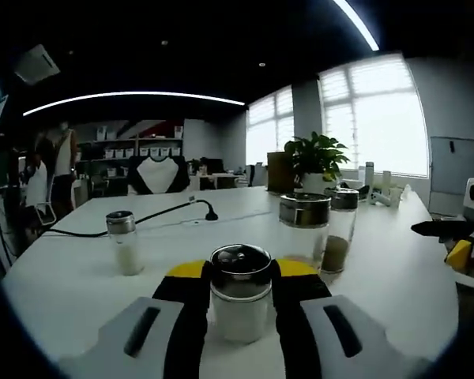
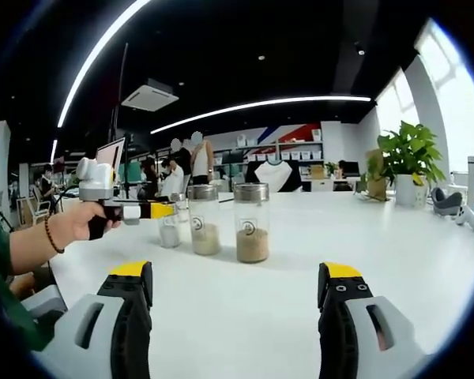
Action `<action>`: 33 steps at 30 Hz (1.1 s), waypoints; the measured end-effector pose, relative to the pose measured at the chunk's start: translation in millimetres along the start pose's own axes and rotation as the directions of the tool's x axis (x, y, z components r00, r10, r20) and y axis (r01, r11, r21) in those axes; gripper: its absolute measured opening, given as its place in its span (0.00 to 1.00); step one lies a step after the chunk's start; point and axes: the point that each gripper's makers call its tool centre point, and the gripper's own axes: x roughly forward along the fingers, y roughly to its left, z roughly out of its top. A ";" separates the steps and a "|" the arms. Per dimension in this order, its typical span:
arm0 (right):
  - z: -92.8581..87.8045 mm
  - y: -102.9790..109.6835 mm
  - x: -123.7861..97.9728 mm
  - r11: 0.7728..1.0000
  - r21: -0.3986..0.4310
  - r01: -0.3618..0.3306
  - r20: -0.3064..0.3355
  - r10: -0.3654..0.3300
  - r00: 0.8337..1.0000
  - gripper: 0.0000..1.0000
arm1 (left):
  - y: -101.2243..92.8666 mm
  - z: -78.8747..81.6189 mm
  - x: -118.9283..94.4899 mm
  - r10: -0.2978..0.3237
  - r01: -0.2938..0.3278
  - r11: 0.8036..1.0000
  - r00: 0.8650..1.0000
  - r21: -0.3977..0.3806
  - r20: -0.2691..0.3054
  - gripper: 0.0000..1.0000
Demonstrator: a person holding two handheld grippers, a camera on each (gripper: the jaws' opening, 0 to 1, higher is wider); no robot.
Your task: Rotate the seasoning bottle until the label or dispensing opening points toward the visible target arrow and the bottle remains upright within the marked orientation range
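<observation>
Left gripper (image 1: 241,304): its jaws flank a seasoning bottle (image 1: 239,294) with a chrome lid and pale contents, standing upright on the white table (image 1: 79,284). The jaw faces sit against or just beside the glass on both sides; whether they are pressing cannot be told from the left gripper view. In the right gripper view the left gripper (image 2: 162,211) reaches in from the left in a person's hand (image 2: 75,223), its tips at a small bottle (image 2: 169,225).

Right gripper (image 2: 235,296): jaws spread wide, nothing between them, hovering above bare table well short of the brown-filled jar (image 2: 252,223) and the paler jar (image 2: 205,219).

No target arrow or marked range is visible in either view, and no label shows on the held bottle. Find both before you turn.

Recommended practice for the rotation:
- Grip below the lid, on the glass body, firmly enough that the bottle turns with the jaws.
- Keep the base flat on the table and twist about the bottle's own vertical axis; do not lift or lean it.
- Mind the two taller jars (image 1: 316,229) just beyond to the right and the salt shaker (image 1: 124,242) to the left.
- Turn in short increments, checking the lid opening.
</observation>
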 end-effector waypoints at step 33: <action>-7.3 -3.8 1.4 1.000 0.006 0.003 -0.021 -0.002 1.000 0.88 | -4.7 5.6 -8.7 0.034 -0.034 0.999 0.999 0.009 0.027 0.50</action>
